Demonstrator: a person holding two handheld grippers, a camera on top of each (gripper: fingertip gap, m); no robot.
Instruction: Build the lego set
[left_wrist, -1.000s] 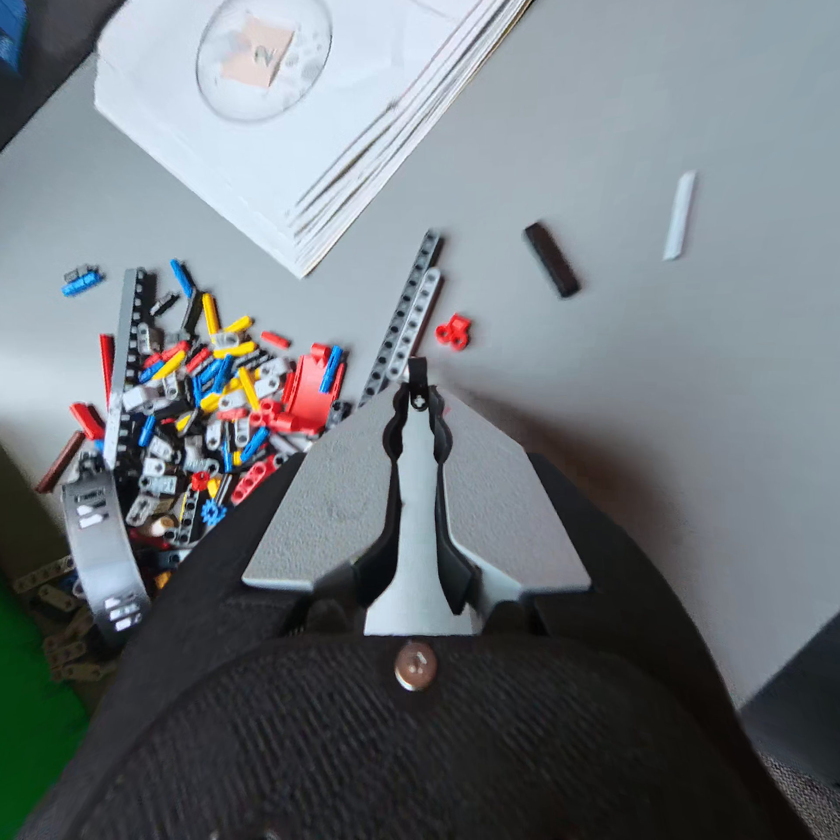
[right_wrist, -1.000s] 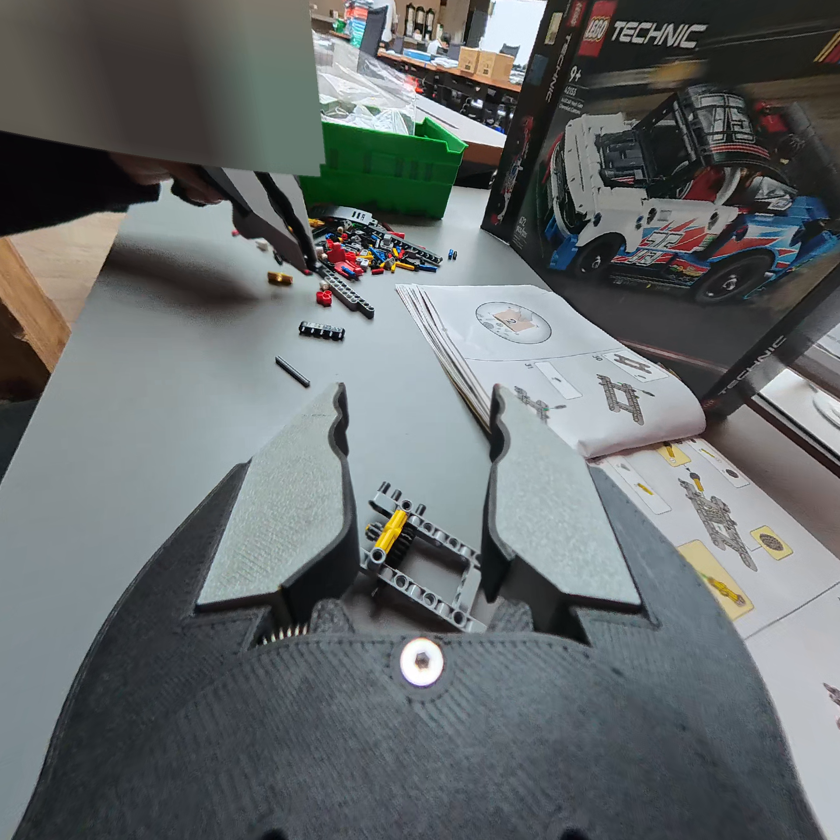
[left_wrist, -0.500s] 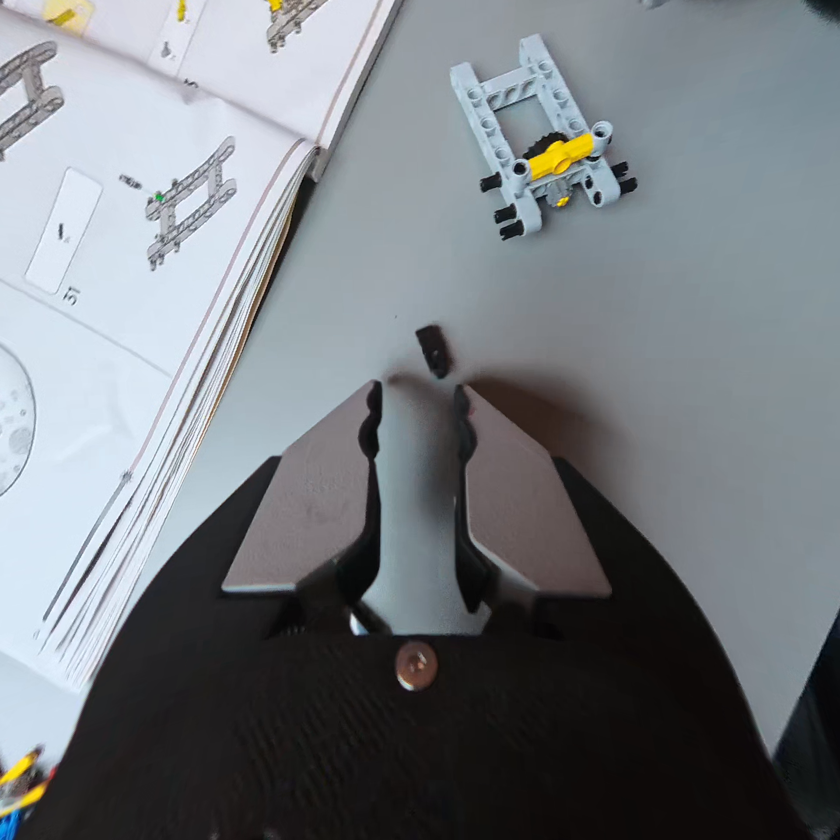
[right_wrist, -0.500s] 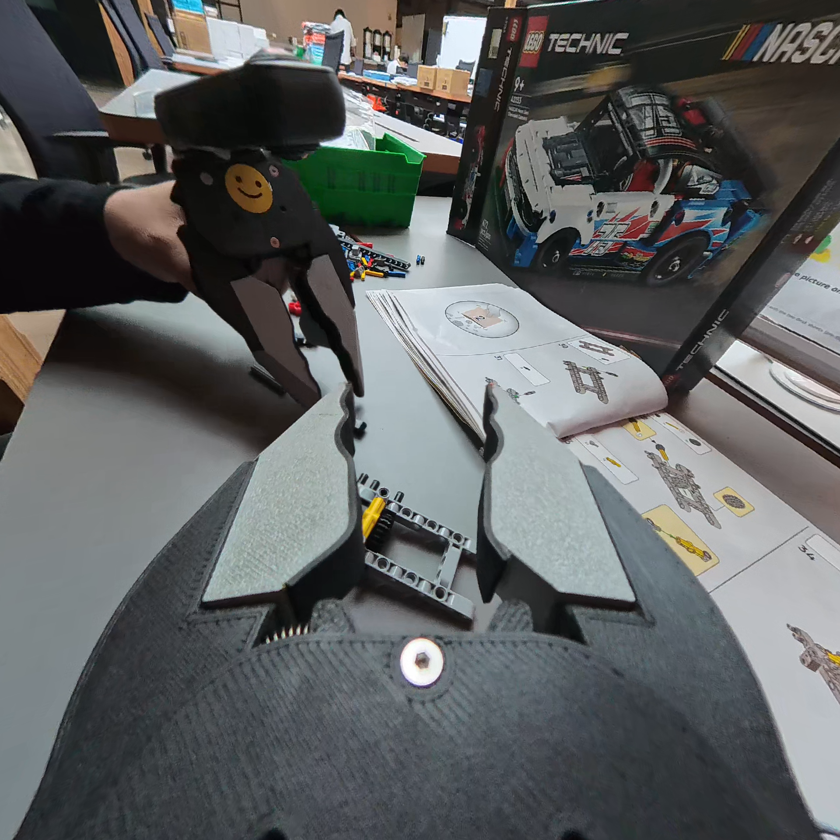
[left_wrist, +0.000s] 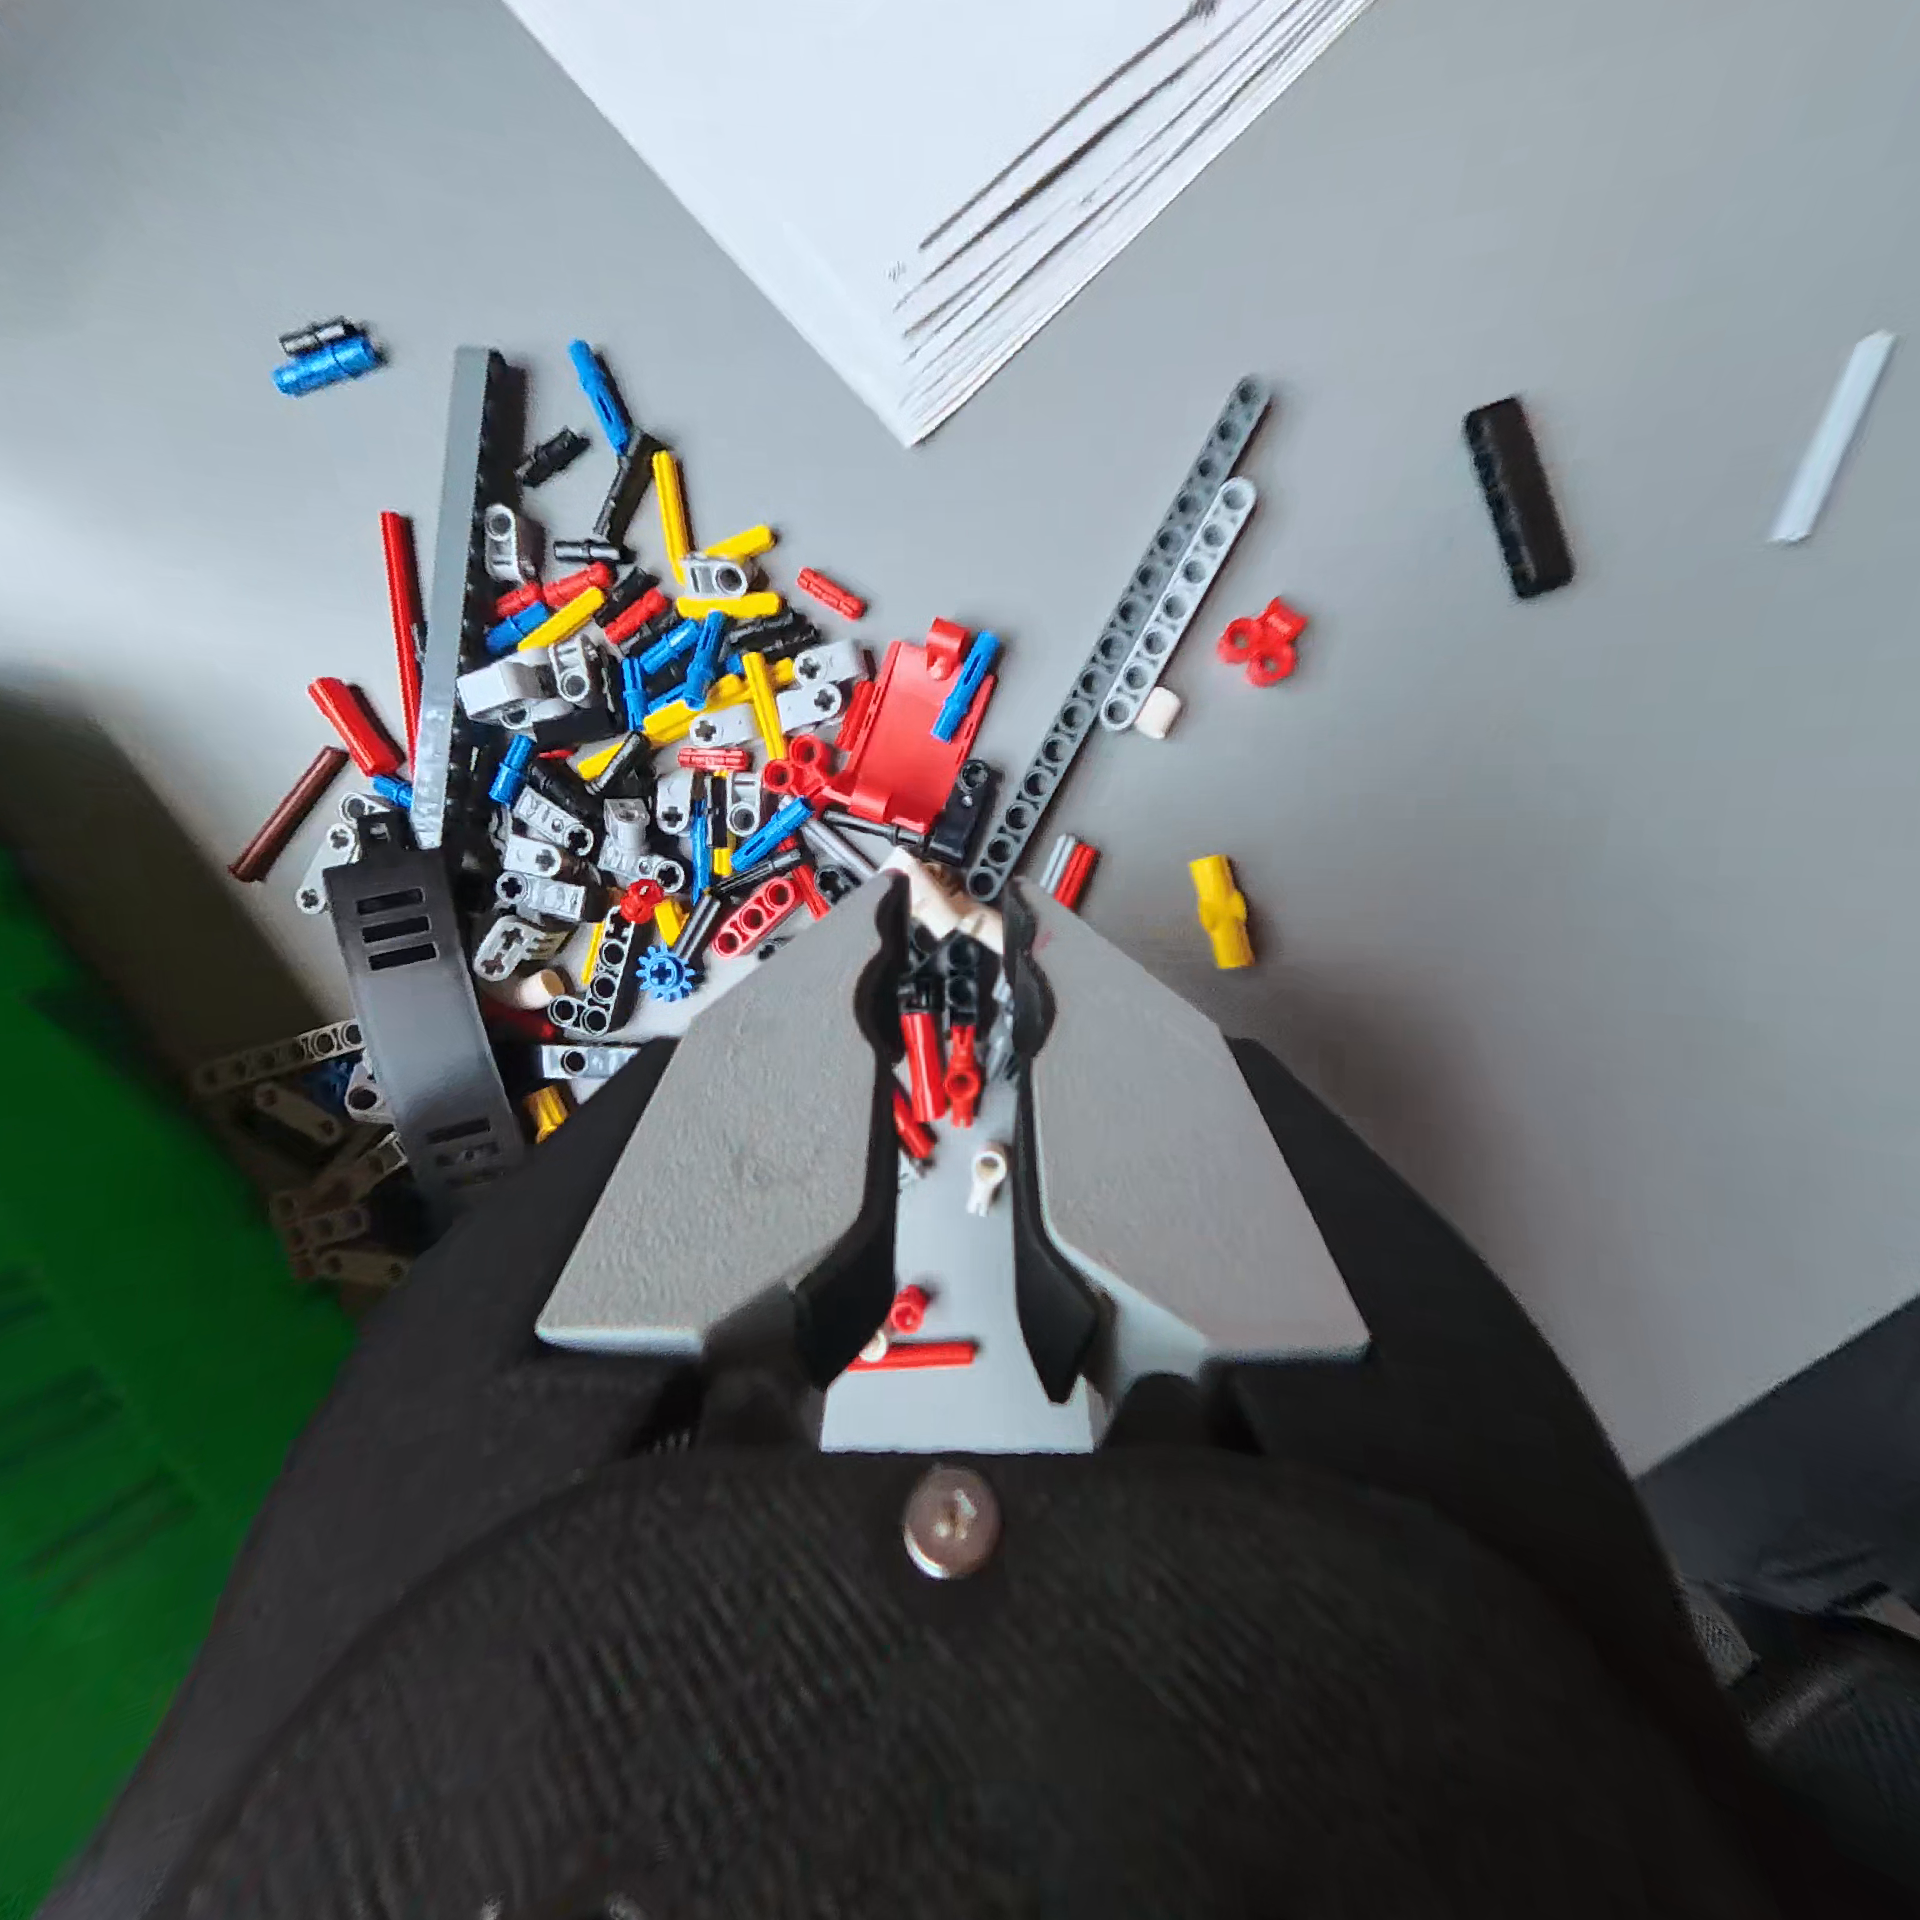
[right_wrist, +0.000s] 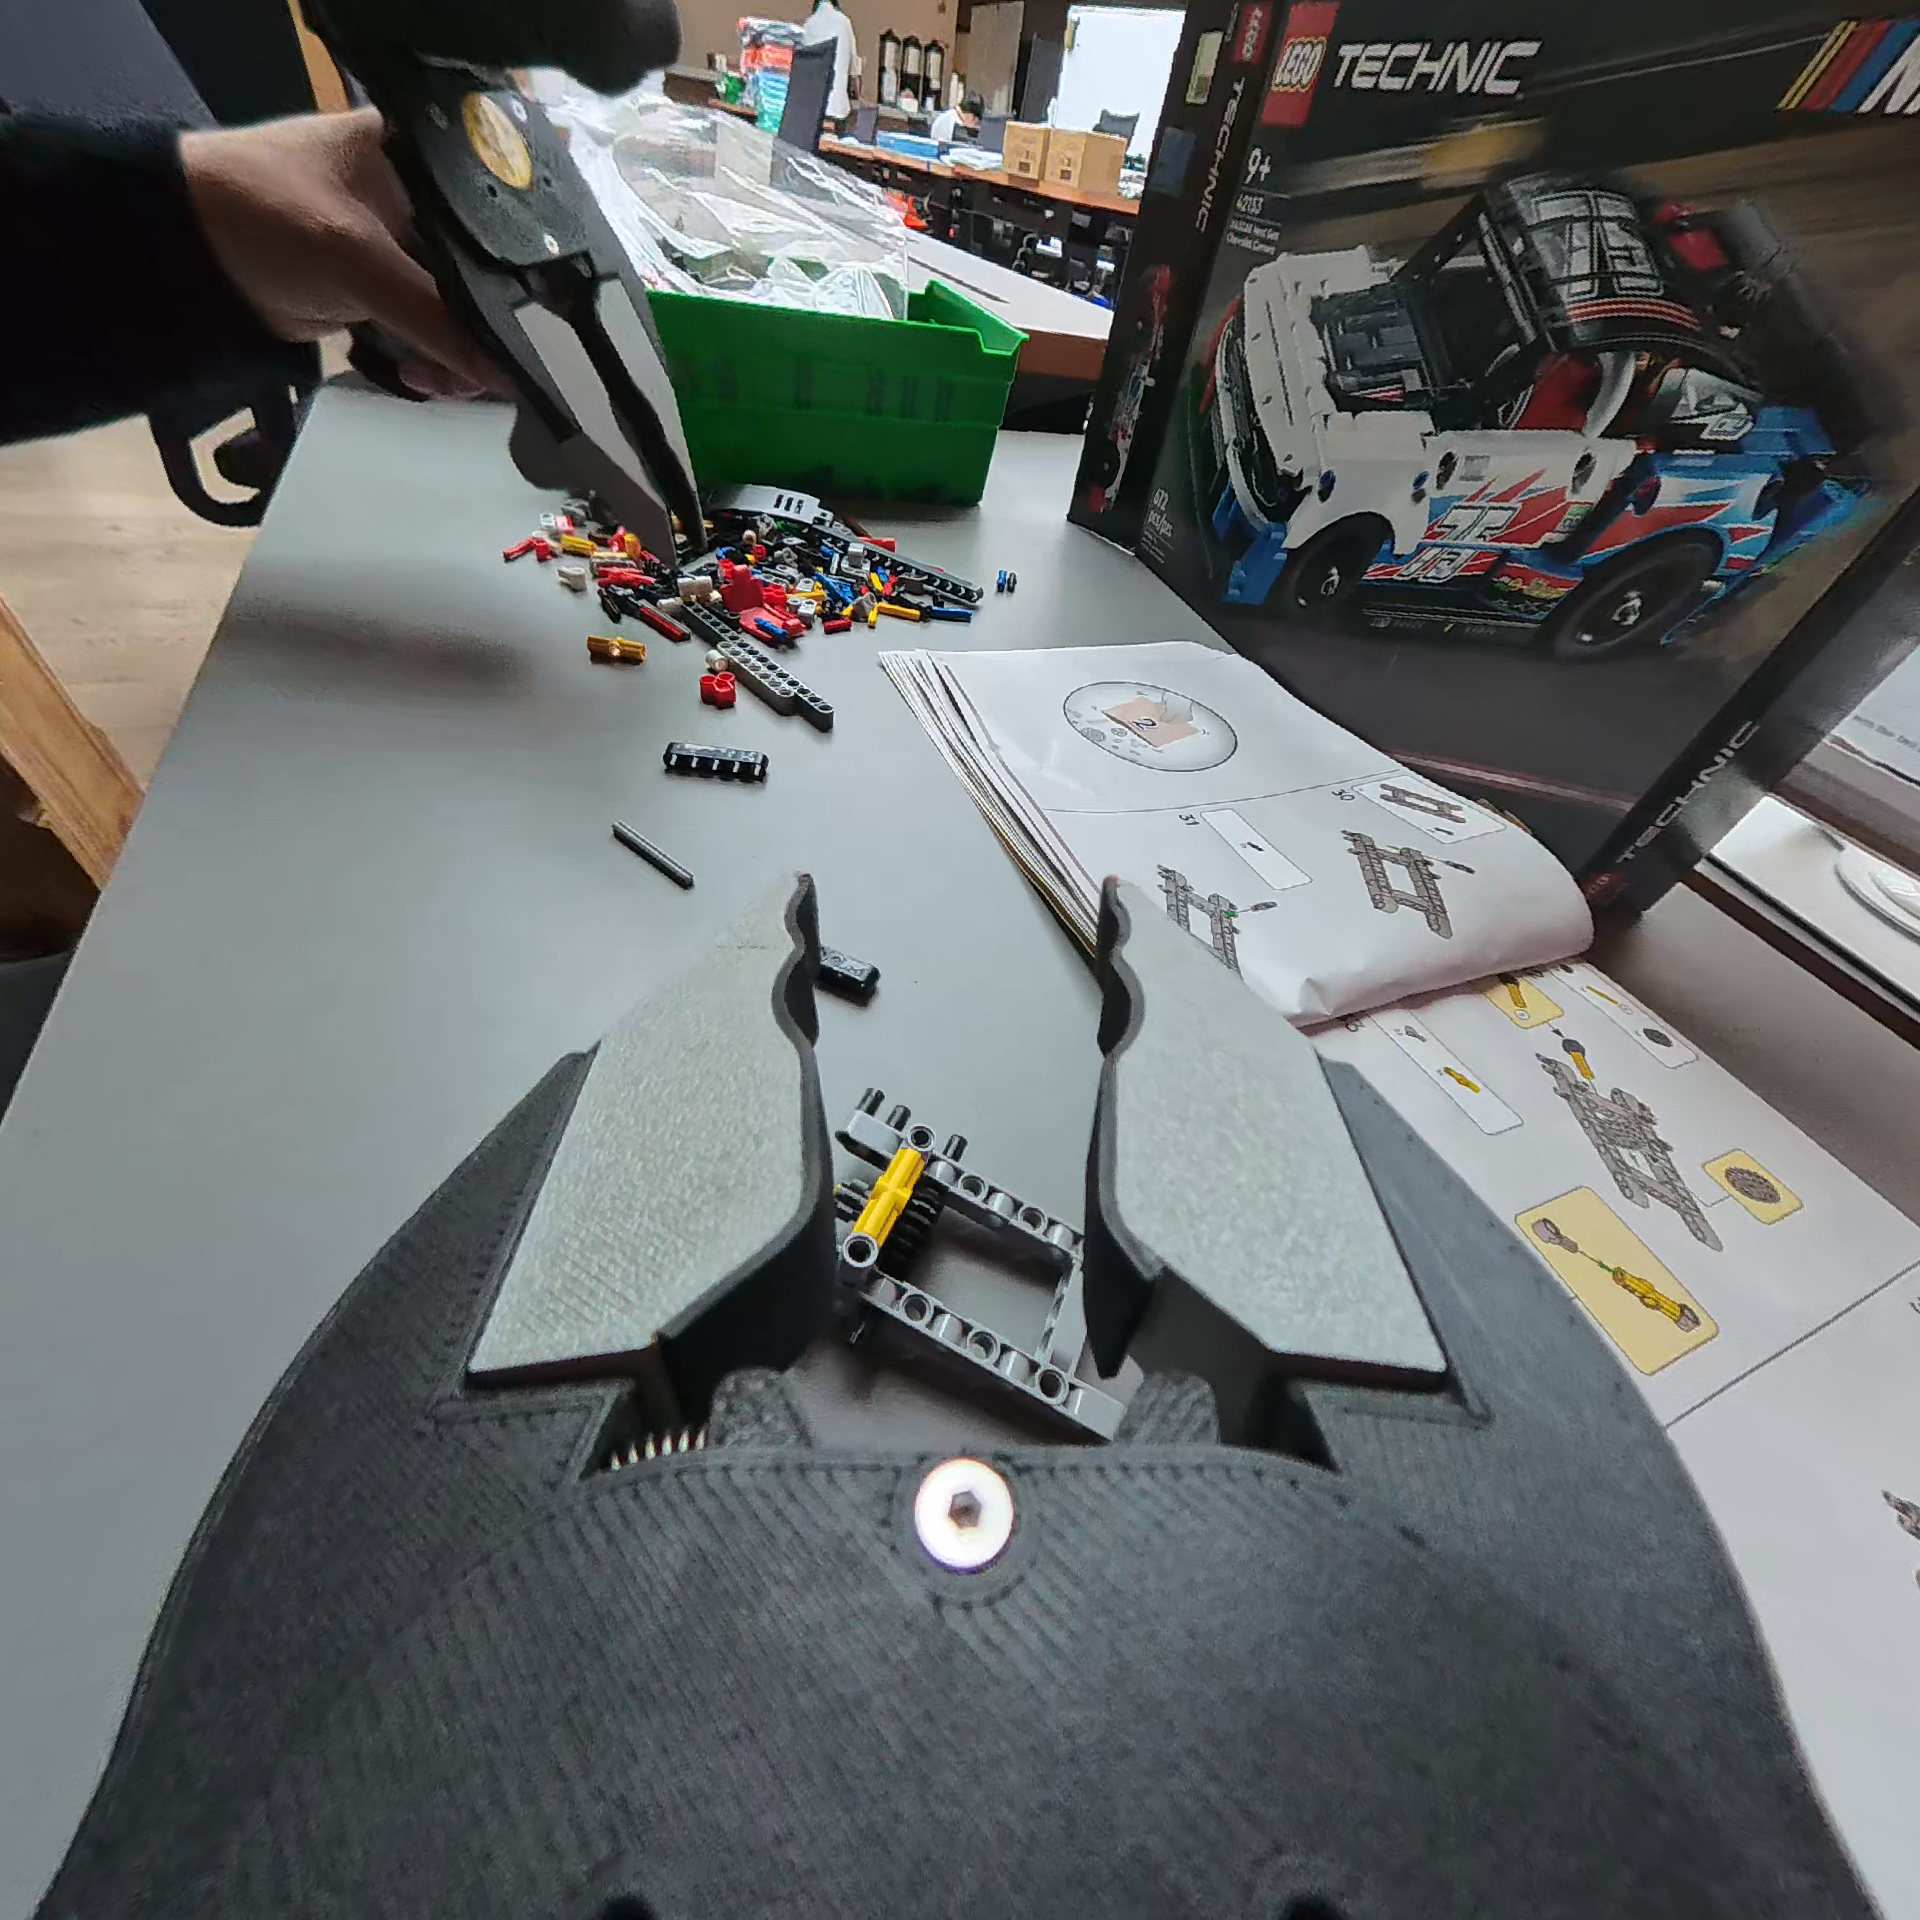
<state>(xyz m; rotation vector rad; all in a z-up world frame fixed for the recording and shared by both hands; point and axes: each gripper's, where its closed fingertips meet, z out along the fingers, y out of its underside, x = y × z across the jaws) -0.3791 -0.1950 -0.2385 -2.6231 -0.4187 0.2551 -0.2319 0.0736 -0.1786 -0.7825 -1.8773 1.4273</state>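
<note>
A scatter of small red, blue, yellow, black and grey plastic building pieces crowds the grey tabletop, hemmed in by a green plastic bin, a stapled white instruction booklet and a tall printed cardboard box showing a race car. The left gripper dips its tips into the near edge of that scatter, jaws narrowly parted with nothing gripped (red and black pins lie on the table in the gap). Only the right wrist view shows the grey rectangular beam frame with a yellow connector and black gear; it lies flat between the fingers of the right gripper, whose jaws stand wide apart and clear of it. A small black piece sits just past the tips, a black short beam farther out.
</note>
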